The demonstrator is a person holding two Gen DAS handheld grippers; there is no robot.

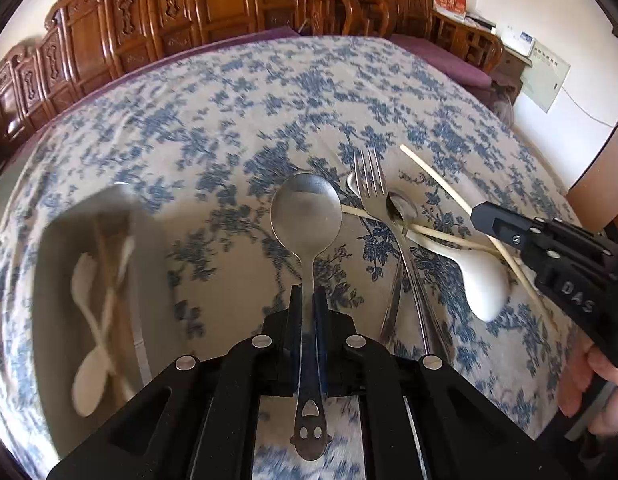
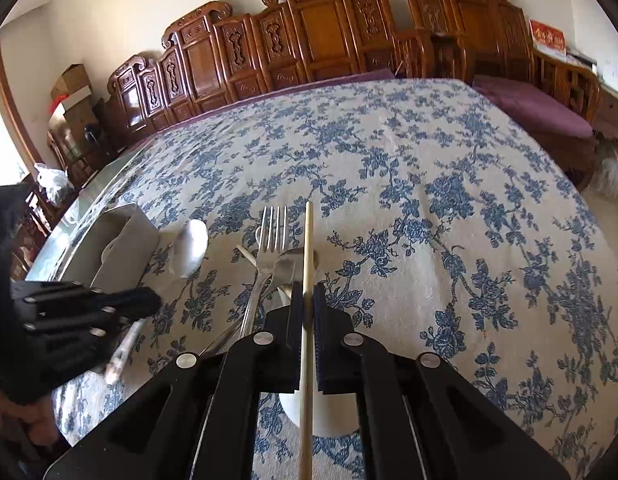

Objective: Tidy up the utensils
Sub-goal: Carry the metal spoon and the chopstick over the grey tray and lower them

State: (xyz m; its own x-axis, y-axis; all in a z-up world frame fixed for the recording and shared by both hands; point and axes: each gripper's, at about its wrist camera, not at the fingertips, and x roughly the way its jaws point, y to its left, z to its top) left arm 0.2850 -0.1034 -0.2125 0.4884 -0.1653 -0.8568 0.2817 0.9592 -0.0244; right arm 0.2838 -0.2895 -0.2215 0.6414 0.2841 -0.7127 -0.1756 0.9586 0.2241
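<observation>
We see the left gripper [image 1: 308,300] clamped on a steel spoon [image 1: 307,216], handle end cut off below. The right gripper [image 2: 308,300] pinches a chopstick [image 2: 307,248]. Beyond, a fork [image 1: 371,184] tops the pile; the tray [image 1: 49,280] contents blur.

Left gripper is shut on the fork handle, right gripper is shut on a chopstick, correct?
Not quite. The left gripper is shut on the handle of a metal spoon, as the left wrist view shows; the fork lies on the tablecloth beside it. The right gripper is shut on a chopstick, as you said.
</observation>
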